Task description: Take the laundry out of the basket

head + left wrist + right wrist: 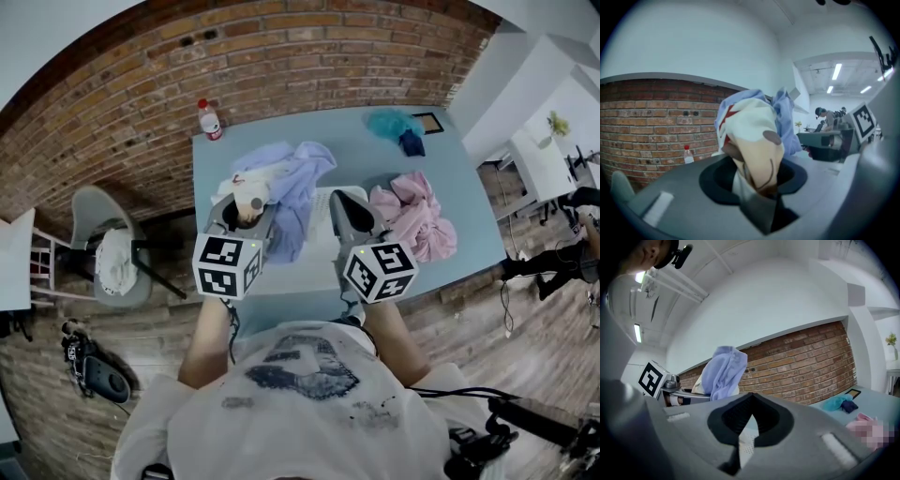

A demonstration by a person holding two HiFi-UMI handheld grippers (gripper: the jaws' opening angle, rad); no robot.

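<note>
The left claw [761, 194] pinches the cream garment [757, 136], which bunches just beyond its tips. The right claw [751, 399], pressed together and empty, sits just beside it, above the basket [305, 277].

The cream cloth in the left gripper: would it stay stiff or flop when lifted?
Probably floppy: the cream cloth bunches in soft folds at the left gripper. Likely light, since a small pinch holds it up.

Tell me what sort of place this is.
Probably an open office or lab set up for a trial, not a home: a bare brick wall, a table strewn with clothes, and staffed desks under strip lights beyond.
</note>
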